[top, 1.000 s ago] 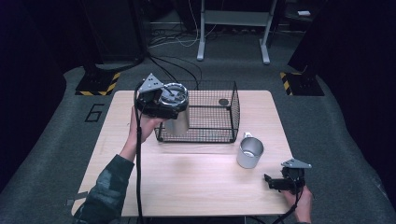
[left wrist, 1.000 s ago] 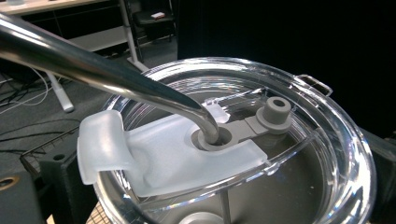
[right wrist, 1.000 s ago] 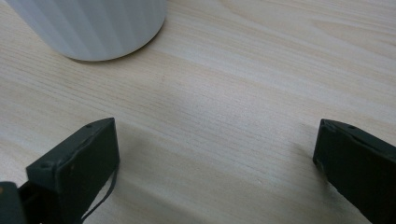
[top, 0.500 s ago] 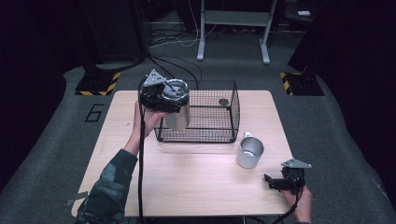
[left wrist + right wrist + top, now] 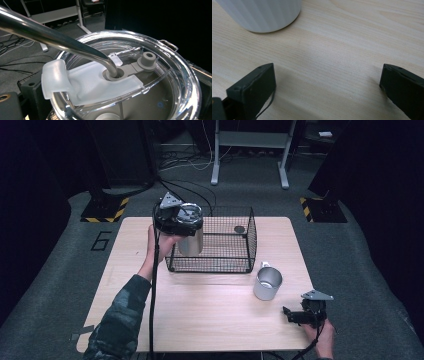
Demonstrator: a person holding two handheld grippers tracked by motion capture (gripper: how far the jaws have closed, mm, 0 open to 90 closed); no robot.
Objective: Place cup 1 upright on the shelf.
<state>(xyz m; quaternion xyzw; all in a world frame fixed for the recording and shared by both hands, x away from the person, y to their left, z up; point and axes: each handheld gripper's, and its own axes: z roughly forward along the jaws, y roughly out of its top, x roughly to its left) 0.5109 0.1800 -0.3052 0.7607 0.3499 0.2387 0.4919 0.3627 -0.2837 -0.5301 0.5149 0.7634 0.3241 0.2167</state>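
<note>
The left gripper (image 5: 176,217) is up above the table (image 5: 200,320), at the left end of the wire basket (image 5: 212,242). It holds a steel tumbler (image 5: 190,240), tall and round w/ a shiny metal wall. The tumbler hangs in the air at the basket's left end, its lower part behind the black mesh; I cannot tell if it touches the wire. In the left gripper view the tumbler's clear plastic lid (image 5: 130,75) is very close: round, glossy, w/ a frosted white flap and a grey rubber plug. A bent steel straw (image 5: 60,40), smooth and tube-shaped, goes down through the grey hole in the lid's middle. The jaws themselves are hidden, so how they sit on the tumbler I cannot tell exactly.

The basket is a black wire box, open on top, standing on the far half of the pale wood table.

The right gripper (image 5: 300,316) rests low near the front right corner, its black jaws spread wide w/ nothing between, only wood grain. A metal mug (image 5: 267,284), short w/ a matte silver wall and a small handle, stands just beside the basket's front right corner, near the right gripper but apart from it.
</note>
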